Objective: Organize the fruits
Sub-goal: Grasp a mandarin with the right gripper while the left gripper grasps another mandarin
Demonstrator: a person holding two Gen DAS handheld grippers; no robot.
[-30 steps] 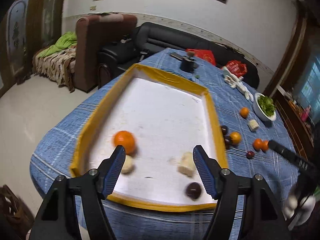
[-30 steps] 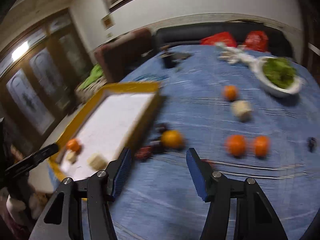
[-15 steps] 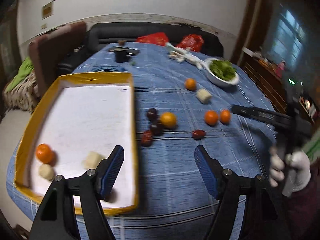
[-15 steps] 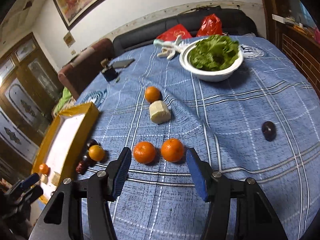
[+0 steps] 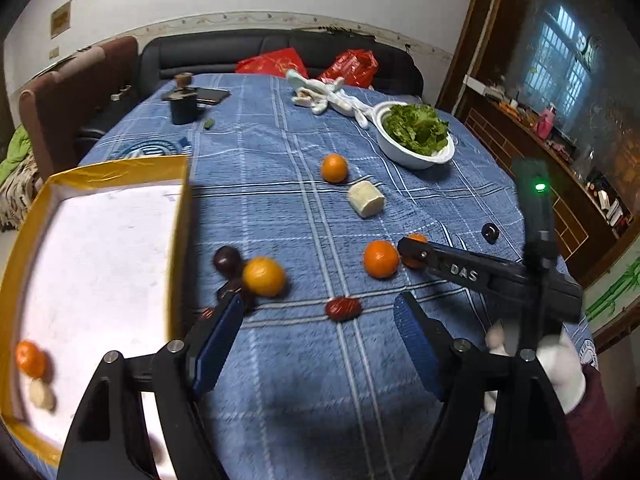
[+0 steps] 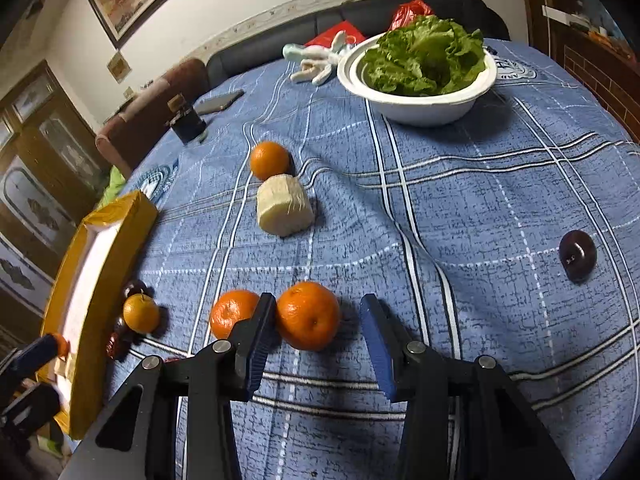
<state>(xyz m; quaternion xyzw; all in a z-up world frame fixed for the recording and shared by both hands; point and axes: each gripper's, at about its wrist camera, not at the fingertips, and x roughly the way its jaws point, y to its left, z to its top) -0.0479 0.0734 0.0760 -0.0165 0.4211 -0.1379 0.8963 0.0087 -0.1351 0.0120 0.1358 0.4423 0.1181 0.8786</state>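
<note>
**Loose fruit on counter: right claw at an orange pair**

- Right claw [image 6: 316,340]: jaws wide, empty, low over the counter [image 6: 460,208]. An orange [image 6: 308,316] sits between the fingers; a second orange [image 6: 232,312] lies just beside it, outside the left finger.
- Left claw [image 5: 320,344]: jaws wide, empty, above the cloth near a dark red fruit [image 5: 343,308].
- Tray [image 5: 176,216]: at the counter's left edge, already holding an orange and a pale chunk.
- Still loose: a yellow-orange fruit [image 5: 263,276] with dark fruits against the tray wall, a far orange [image 5: 334,167], a pale chunk [image 5: 366,199], a dark fruit [image 6: 577,255] well apart to the right.

Risks, as judged:
- The left finger stands in the gap between the two oranges; closing may nudge the neighbour and set it rolling.
- A round orange caught off-centre may squirt out of the pads.
- The rumpled cloth may let a bumped fruit run toward the edge.
- Both claws work the same patch and may collide.
</note>
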